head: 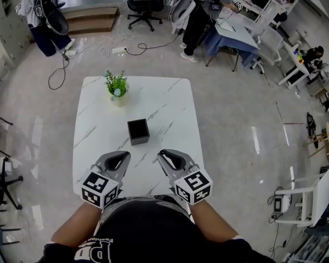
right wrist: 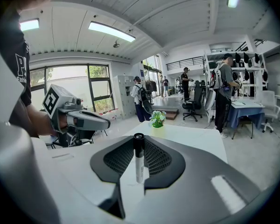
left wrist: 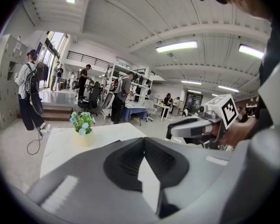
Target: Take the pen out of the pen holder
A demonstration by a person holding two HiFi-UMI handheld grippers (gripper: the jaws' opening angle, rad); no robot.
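The right claw (right wrist: 139, 143) is gripping an upright white pen (right wrist: 139, 166), black-capped. The left claw (left wrist: 143, 140) is sitting clenched, empty.

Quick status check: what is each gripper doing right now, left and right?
Left gripper: closed, nothing between its jaws.
Right gripper: closed on the pen.

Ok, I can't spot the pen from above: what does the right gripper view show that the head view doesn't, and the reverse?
Only the right gripper view shows the pen, black cap up, clamped in the right gripper's shut jaws. Only the head view shows the black pen holder, mid-table. Both show the marble table, the potted plant and the left gripper.
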